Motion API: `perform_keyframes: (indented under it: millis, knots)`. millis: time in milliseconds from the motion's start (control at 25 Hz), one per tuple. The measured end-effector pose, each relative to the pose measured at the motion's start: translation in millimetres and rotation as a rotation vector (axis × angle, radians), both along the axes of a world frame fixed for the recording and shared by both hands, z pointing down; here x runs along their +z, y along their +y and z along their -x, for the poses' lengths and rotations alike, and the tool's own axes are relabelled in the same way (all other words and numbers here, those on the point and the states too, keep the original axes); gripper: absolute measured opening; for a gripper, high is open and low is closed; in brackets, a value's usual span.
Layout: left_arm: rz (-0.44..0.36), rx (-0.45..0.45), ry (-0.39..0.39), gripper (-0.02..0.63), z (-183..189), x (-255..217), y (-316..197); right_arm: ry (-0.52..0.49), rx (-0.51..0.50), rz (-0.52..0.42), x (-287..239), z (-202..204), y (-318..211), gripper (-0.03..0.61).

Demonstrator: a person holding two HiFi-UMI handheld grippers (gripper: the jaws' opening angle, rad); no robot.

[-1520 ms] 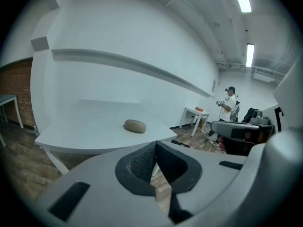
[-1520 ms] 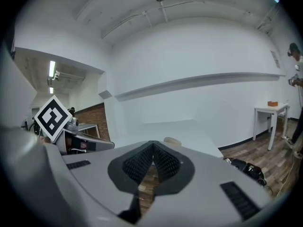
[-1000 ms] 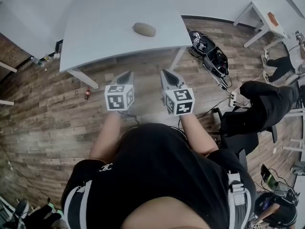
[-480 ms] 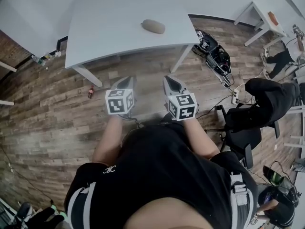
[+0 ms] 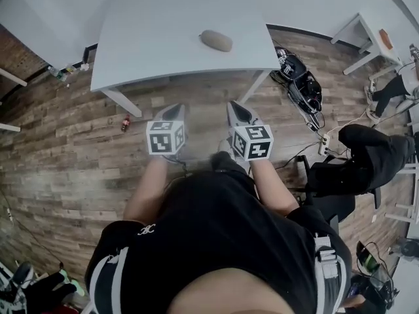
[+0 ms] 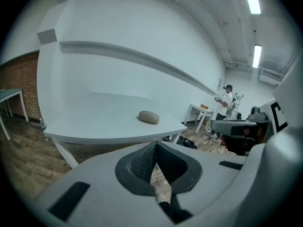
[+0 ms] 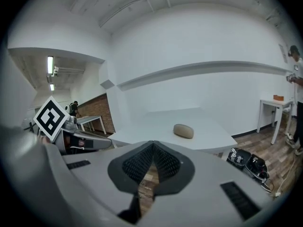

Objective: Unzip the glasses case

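Glasses case point(image 5: 216, 40) lies on the white table point(image 5: 157, 31), near the front edge and closer to the right corner than the left. It looks closed, and nothing is touching it. The zip is too small to see, so I cannot tell where its pull sits.

The case lies flat. Its long side runs almost along the front edge of the table, tipped just a little.

The left gripper point(image 5: 173, 110) and the right gripper point(image 5: 236, 107) are side by side in front of the person, over the wood floor and well apart from the table. Both have their jaws pressed together with nothing in them.

I think the job has not started. All of it is left: reach the case, hold it, find the zip pull and draw it open.
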State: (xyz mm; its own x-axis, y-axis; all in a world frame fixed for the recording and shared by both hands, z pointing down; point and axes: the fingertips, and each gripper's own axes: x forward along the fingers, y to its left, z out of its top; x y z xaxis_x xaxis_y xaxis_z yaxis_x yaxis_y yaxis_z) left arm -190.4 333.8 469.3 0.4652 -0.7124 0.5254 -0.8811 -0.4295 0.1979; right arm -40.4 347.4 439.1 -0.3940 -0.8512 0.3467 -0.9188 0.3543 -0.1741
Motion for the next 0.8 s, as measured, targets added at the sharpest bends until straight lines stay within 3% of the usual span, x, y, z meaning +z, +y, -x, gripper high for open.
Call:
perform_keyframes:
  millis: [360,560,800]
  knots:
    - [-0.014,-0.016,-0.035,0.005,-54.6,-16.0,-81.1,-0.022,-0.041,-0.046,-21.2,-50.6,-94.5,0.012]
    - [-0.021,0.03,-0.058,0.005,-107.9,-17.7,-130.3,-0.009,0.007,-0.051,-15.7,-109.0,-129.1,0.012]
    - [-0.022,0.019,-0.085,0.005,-152.0,-22.6,-171.7,-0.024,0.005,-0.04,-10.1,-165.9,-168.8,0.012]
